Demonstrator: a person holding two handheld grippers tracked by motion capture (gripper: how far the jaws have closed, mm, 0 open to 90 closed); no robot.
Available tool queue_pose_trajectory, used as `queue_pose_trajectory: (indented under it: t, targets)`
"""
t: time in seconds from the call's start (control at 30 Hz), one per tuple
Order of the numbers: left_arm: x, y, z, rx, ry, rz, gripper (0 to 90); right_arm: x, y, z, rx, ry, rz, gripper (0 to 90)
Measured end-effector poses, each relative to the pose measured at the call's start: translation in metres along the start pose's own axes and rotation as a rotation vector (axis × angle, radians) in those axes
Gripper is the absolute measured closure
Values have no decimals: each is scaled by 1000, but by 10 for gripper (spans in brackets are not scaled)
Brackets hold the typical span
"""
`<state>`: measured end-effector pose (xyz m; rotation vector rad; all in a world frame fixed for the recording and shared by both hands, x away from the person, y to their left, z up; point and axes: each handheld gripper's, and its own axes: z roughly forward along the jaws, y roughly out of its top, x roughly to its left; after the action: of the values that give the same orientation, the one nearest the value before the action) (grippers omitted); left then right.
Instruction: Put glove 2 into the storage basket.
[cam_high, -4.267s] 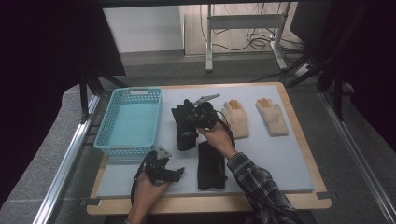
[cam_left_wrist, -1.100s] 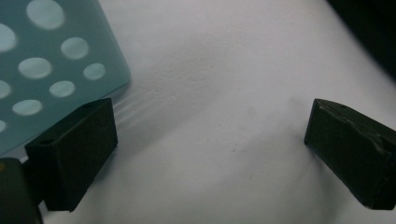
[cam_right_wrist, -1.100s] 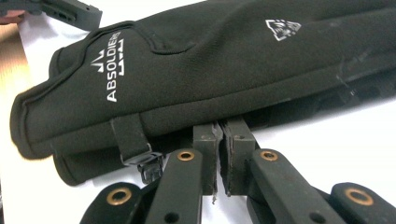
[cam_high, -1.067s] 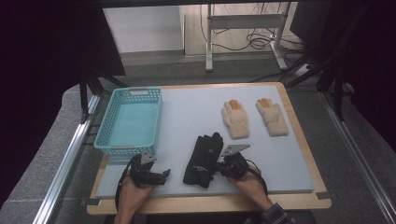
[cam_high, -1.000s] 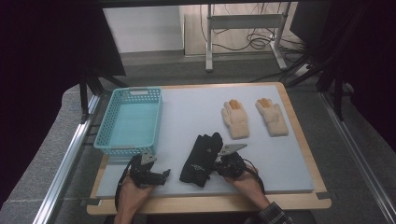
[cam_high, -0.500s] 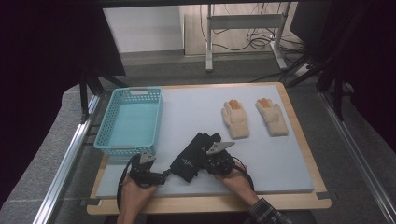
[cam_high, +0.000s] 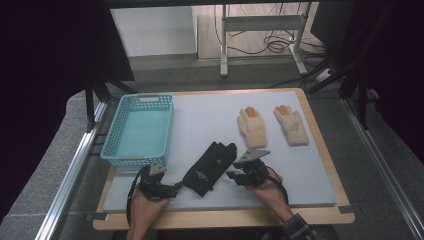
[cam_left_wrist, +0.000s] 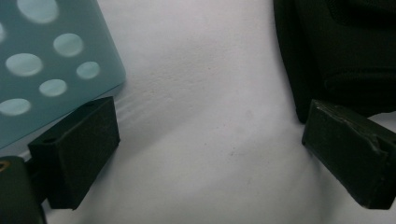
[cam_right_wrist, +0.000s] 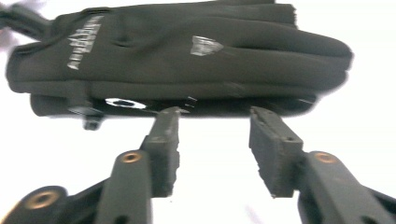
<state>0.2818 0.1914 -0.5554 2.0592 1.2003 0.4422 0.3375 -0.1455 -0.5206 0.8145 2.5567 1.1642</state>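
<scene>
A stacked pair of black gloves (cam_high: 210, 167) lies slanted on the grey mat (cam_high: 200, 120), cuffs toward the near left. My right gripper (cam_high: 232, 175) sits just right of them. Its jaws have just been opening and hold nothing. In the right gripper view the black gloves (cam_right_wrist: 177, 56) lie just beyond the right gripper (cam_right_wrist: 215, 123). My left gripper (cam_high: 174, 189) rests open on the mat by the cuff end. In the left gripper view the left gripper (cam_left_wrist: 210, 130) stands wide over bare mat, with a black glove (cam_left_wrist: 336, 46) beside its right pad.
A teal basket (cam_high: 137, 127) stands at the mat's left; the basket corner (cam_left_wrist: 46, 60) lies beside my left pad. Two beige gloves (cam_high: 251, 126) (cam_high: 291, 124) lie flat at the back right. The wooden table edge (cam_high: 225, 219) runs along the front.
The black gloves were swung from pointing straight away to a slant. The right gripper then let go of them and drew back a little to the right. The left gripper stayed put.
</scene>
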Motion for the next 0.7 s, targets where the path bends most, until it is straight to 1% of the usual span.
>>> queue_pose_trajectory:
  t: [0.03,0.07,0.17,0.2,0.23,0.27,0.33,0.43,0.47,0.5,0.53,0.63,0.67,0.7]
  targets:
    - [0,0,0,-1,0,0,40,-10,-4,-9,-10,-29,20,443]
    - [0,0,0,-1,0,0,40,-13,-6,-13,-12,-39,21,422]
    - [0,0,0,-2,1,-1,40,-24,-13,-25,-21,-77,44,358]
    - [0,0,0,-2,1,-1,40,-24,-13,-25,-21,-77,44,358]
    - [0,0,0,-2,0,-1,40,-28,-16,-28,-25,-90,50,340]
    - [0,0,0,-2,0,-1,40,-36,-22,-36,-27,-125,58,313]
    - [0,0,0,-2,0,-1,40,-39,-24,-38,-28,-134,59,303]
    - [0,0,0,-2,0,-2,40,-54,-36,-48,-24,-181,78,254]
    - [0,0,0,-2,0,-2,40,-54,-36,-48,-24,-181,78,254]
    - [0,0,0,-2,0,-1,40,-58,-41,-51,-17,-200,85,236]
    - [0,0,0,-1,0,-1,40,-61,-44,-52,-13,-208,91,229]
    - [0,0,0,-1,-2,-1,39,-64,-49,-53,-8,-212,102,210]
    - [0,0,0,-1,-3,-1,37,-66,-52,-53,-1,-219,99,198]
    - [0,0,0,0,-5,0,34,-68,-55,-52,17,-226,97,173]
